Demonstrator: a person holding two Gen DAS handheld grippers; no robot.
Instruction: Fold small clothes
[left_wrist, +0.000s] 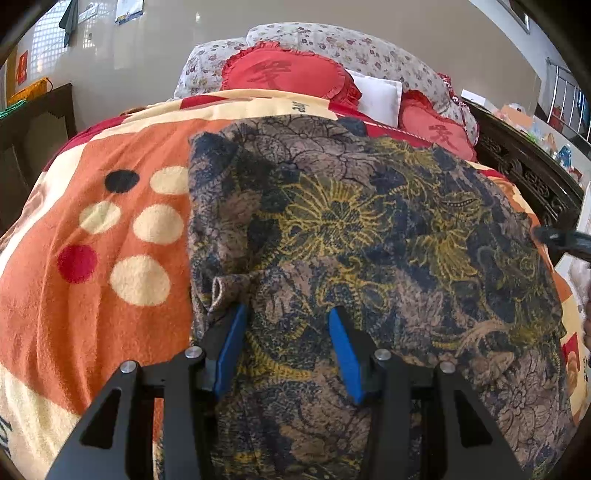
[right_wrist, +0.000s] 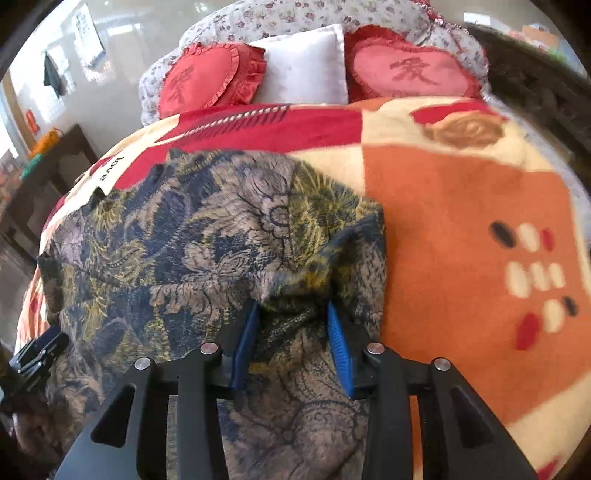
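The garment (left_wrist: 369, 229) lies spread on the blanket (left_wrist: 92, 295), below the red cushions. The left gripper (left_wrist: 288, 343) has its jaws apart over the near left edge, with cloth between them but not pinched. The right gripper (right_wrist: 291, 332) likewise straddles a bunched ridge near the right edge, jaws apart. Judged best: close both on the hem together, then lift evenly toward the cushions

Left claw (left_wrist: 288, 314) and right claw (right_wrist: 291, 310) spread wide
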